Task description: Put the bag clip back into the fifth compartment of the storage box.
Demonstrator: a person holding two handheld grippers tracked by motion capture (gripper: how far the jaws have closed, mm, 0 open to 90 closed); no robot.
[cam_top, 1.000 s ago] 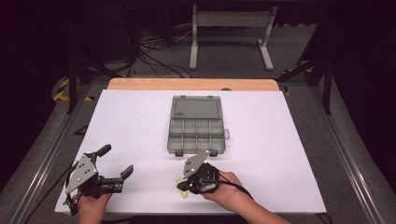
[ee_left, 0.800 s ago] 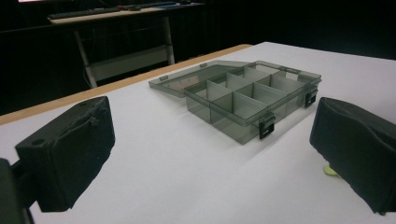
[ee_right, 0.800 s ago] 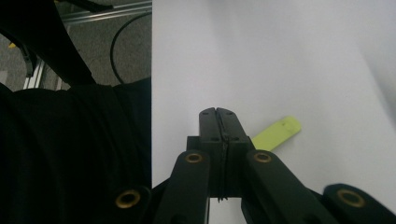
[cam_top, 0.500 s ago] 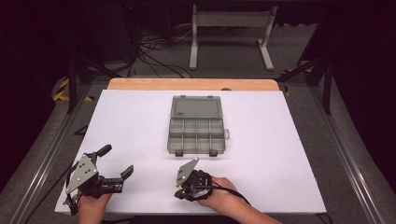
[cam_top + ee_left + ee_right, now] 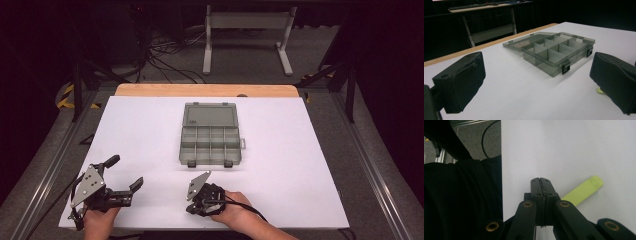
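Right fingers: your right gripper (image 5: 541, 181) has its jaws pressed flat together with nothing between them; they point down at the bare white table (image 5: 310, 165) near its front edge.
Left fingers: your left gripper (image 5: 125, 175) has its jaws spread wide and grasps nothing; its two black pads (image 5: 461, 80) frame the view toward the box.
Yellow-green strip: the flat yellow-green strip (image 5: 584, 190) lies on the table just beside the right jaws, partly tucked behind them, apparently not pinched. A corner of it peeks from under the far pad in the left gripper view (image 5: 600, 91).
Compartment box: the grey compartment box (image 5: 210, 145) sits near the middle of the table, well apart from both grippers, with its clear lid (image 5: 210, 115) folded back flat and its black latches (image 5: 565, 67) undone. Every compartment that you can see looks empty.
Done: the box is open and ready to receive something.
Left: by the look of it, the strip is meant for one of the compartments, and you have not picked it up yet. You will need to part the right jaws, take the strip by its edges, carry it forward to the box and drop it in.
Progress: early, in my judgement; nothing has gone into the box so far.
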